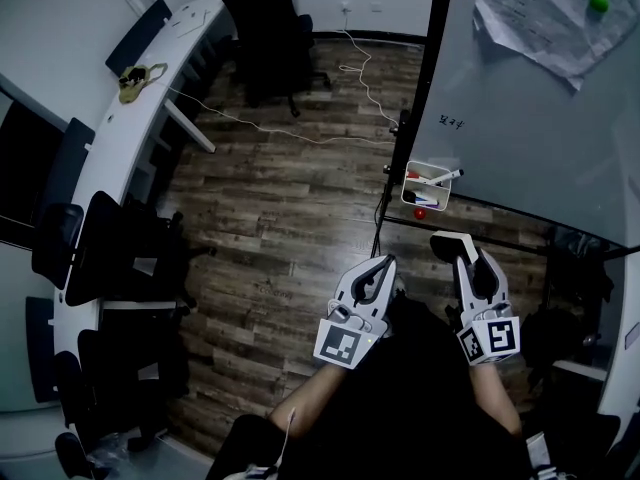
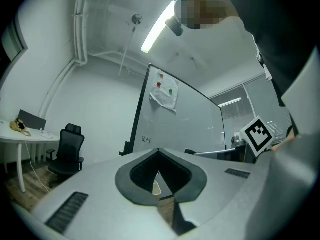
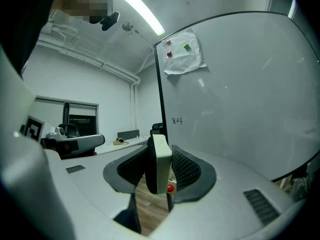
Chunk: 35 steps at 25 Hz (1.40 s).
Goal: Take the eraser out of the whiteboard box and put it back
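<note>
- Holding eraser (image 3: 161, 160) edge-on in right gripper (image 1: 470, 258), near box (image 1: 424, 201) with markers (image 1: 438, 179) on whiteboard (image 1: 520, 118).
- Holding left gripper (image 2: 159, 151) closed, empty, beside right.

Floor (image 1: 280, 208): dark wood planks, visible grain, low sheen; whiteboard (image 1: 520, 118): smooth, glossy, with soft reflections; sheet (image 1: 535, 18) on it: creased white paper; whiteboard box (image 1: 428, 204): clear plastic; eraser (image 3: 162, 169): smooth cream plastic back, dark matt face; left gripper (image 2: 159, 156) and right gripper (image 3: 161, 149): matt grey plastic shells, jaw pads dark and finely ribbed; desk (image 1: 120, 138): smooth matt white.
</note>
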{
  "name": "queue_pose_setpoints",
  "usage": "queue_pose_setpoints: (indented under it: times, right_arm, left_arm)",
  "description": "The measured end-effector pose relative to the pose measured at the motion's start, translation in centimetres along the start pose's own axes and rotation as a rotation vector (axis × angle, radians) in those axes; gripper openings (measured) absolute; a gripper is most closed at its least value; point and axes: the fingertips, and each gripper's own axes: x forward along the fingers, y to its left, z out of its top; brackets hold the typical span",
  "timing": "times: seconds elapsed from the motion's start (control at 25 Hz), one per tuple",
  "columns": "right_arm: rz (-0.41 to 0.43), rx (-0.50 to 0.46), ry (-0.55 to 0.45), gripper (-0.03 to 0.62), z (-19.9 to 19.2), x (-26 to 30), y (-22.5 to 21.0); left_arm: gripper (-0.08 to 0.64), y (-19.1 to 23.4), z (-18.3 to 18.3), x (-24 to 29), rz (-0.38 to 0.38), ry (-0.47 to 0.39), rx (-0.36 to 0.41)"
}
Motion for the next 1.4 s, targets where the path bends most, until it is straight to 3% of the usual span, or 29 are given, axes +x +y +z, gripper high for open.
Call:
queue_pose_setpoints:
  times: [0.68,1.4]
  right_arm:
    - [0.01,0.051,0.044,0.156,-0.9,8.9,-6.5]
    - [0.071,0.054,0.097,0.156,-2.0,16.3,-8.4]
  left_arm:
    - [0.006,2.6,-2.5,9.0,0.002,0.065,-0.013]
    - [0.006,5.8,-4.5,13.2,0.051,0.102,-0.045]
